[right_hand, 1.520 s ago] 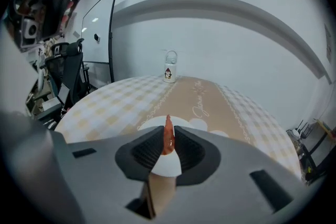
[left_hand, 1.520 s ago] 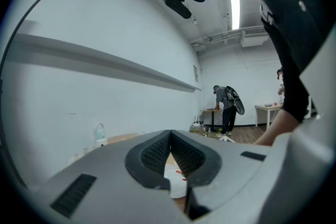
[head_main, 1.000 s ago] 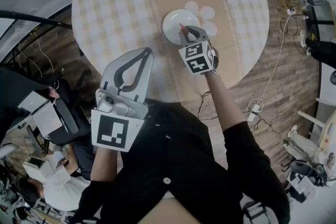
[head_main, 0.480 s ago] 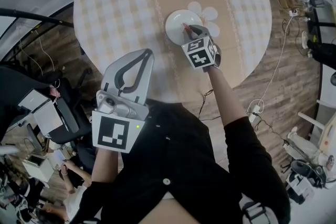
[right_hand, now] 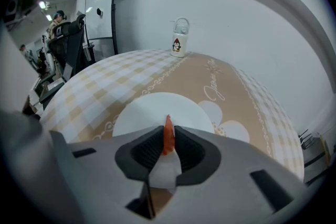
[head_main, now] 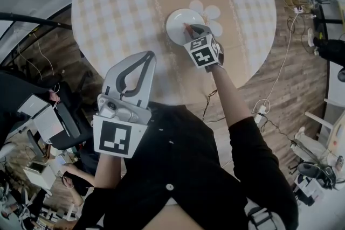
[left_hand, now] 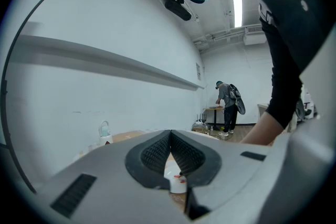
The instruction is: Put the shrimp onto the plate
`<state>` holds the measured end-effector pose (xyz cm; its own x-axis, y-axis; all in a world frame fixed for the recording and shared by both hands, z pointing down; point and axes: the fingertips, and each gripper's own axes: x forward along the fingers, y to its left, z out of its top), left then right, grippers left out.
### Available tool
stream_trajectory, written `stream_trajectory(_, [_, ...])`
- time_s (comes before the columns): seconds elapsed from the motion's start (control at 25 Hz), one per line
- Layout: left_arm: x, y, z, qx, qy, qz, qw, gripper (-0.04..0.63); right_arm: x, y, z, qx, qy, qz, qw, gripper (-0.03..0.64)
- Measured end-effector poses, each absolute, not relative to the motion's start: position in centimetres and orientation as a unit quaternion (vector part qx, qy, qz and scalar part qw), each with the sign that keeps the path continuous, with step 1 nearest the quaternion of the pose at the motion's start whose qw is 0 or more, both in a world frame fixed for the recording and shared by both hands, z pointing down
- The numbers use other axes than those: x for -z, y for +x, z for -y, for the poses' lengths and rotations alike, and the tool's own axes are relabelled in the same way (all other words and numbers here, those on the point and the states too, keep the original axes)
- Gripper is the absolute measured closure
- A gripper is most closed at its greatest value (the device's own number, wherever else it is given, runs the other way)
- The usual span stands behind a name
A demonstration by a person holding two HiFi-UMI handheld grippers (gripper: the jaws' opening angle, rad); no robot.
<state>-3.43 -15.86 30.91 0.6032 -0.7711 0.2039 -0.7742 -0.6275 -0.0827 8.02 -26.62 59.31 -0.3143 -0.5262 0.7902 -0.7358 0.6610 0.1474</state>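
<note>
Jaws, right: clenched on the shrimp (right_hand: 168, 140); the right gripper (right_hand: 168, 132) pinches it at the tips, with its orange end sticking out past them.
Shrimp axis: upright in the right gripper view, in line with the jaws, pointing forward at the plate (right_hand: 137, 113).
Shrimp to plate: the plate lies straight ahead of and below the tips. In the head view, upper middle of the frame, the shrimp tip sits over the plate's lower-right rim. Whether it touches the plate, cannot tell.
Jaws, left: pressed together, nothing between them. The left gripper (head_main: 150, 54) is left of centre in the head view, at the worktop's near edge, well apart from the plate.
Nearer hand: right, clearly.
Worktop (head_main: 118, 2): round, with a checked cloth and a tan band; the plate stands on the band beside a flower print.
Other: penguin bottle (right_hand: 179, 42) at the far edge, well apart from the plate.
Step (judgement): the carry is almost done; next would be a short reach forward and down to the plate's middle, then release.
Risk (judgement): releasing at the rim could drop the shrimp on the cloth.
</note>
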Motion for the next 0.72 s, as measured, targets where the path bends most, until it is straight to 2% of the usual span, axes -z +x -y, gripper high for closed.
stream_trajectory(0.24, [-30.7,-3.1,15.8,-0.108,0.898,0.426,0.003,0.592,-59.5,8.1,26.7,-0.142,0.390,0.801,0.432,0.565])
stream_trajectory(0.44, [-30.4,-3.0,15.8,-0.106,0.900,0.423,-0.001,0.592,-59.1,7.9,26.6,-0.170,0.395,0.806,0.407,0.533])
stream_trajectory(0.72, [-30.8,-3.1,15.7,-0.112,0.900,0.422,0.001,0.592,-57.6,6.9,25.8,-0.151,0.402,0.817,0.384,0.525])
